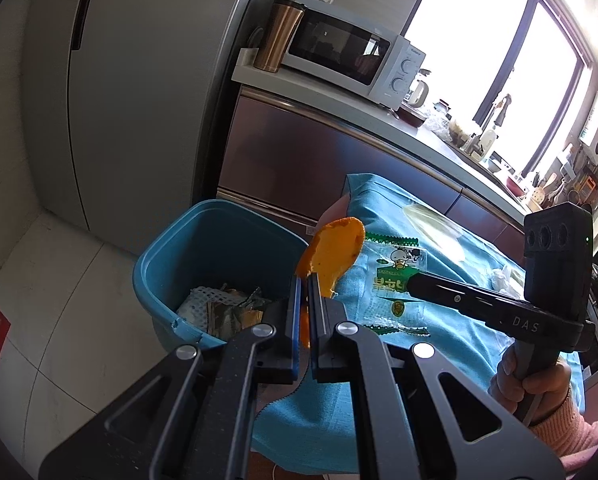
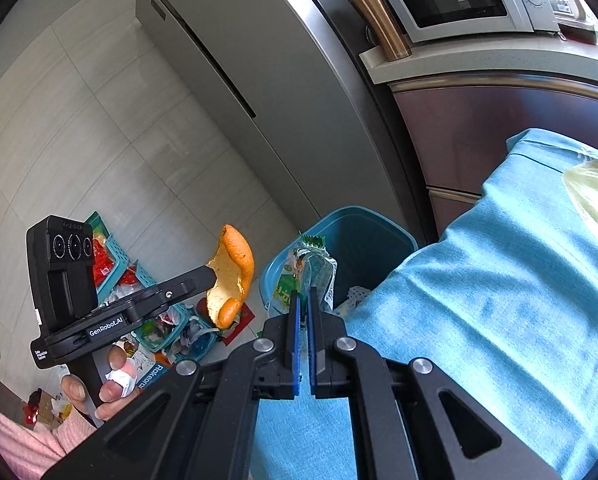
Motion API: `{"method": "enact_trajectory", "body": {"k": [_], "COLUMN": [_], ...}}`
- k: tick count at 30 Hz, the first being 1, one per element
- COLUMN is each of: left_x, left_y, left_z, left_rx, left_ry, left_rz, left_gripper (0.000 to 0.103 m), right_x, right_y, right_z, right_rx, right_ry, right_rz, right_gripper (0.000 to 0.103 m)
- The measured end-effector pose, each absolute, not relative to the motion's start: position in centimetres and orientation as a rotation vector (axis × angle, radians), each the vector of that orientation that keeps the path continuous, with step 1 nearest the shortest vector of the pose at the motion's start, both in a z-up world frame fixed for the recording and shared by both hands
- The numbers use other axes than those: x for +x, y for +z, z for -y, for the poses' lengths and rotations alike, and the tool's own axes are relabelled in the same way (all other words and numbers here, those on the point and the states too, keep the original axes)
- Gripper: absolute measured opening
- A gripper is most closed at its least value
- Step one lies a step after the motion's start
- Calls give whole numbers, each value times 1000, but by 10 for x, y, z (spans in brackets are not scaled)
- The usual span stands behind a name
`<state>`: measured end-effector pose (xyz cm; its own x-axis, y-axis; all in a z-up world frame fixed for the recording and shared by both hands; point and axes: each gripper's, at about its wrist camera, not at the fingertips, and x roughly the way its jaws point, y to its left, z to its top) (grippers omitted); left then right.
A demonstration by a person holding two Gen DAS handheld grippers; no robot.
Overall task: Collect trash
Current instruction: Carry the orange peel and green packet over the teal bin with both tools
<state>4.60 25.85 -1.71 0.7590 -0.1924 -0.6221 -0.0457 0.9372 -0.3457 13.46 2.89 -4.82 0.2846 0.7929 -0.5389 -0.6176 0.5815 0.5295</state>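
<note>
In the left wrist view my left gripper (image 1: 307, 282) is shut on a piece of orange peel (image 1: 333, 254), which hangs beside the rim of the blue trash bin (image 1: 167, 248). The bin holds white foam netting and wrappers. My right gripper (image 1: 410, 285) reaches in from the right, over the blue cloth. In the right wrist view my right gripper (image 2: 303, 298) is shut on a green and white snack wrapper (image 2: 299, 268), held up in front of the bin (image 2: 379, 236). To its left, the left gripper (image 2: 213, 274) holds the orange peel (image 2: 233, 268).
The table is covered by a blue cloth (image 1: 451, 344) with a clear plastic sheet (image 1: 431, 224) on it. Behind stand a grey fridge (image 1: 139, 92), a dark cabinet, a microwave (image 1: 351, 56) and a copper tumbler (image 1: 279, 36). Teal baskets of clutter (image 2: 139, 280) lie on the tiled floor.
</note>
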Motion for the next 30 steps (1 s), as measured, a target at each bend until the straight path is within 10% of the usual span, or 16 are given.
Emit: {"method": "enact_trajectory", "body": {"k": [30], "left_x": [67], "left_y": [-27], "left_z": [-271], "left_rx": [-361], "left_ry": [-28], "left_rz": [-732], "left_gripper": [4], "right_x": [143], "right_y": [-50], "right_z": [-45], "right_rx": [216], "right_ry": [950], "right_rz": [-887], "right_gripper": [2]}}
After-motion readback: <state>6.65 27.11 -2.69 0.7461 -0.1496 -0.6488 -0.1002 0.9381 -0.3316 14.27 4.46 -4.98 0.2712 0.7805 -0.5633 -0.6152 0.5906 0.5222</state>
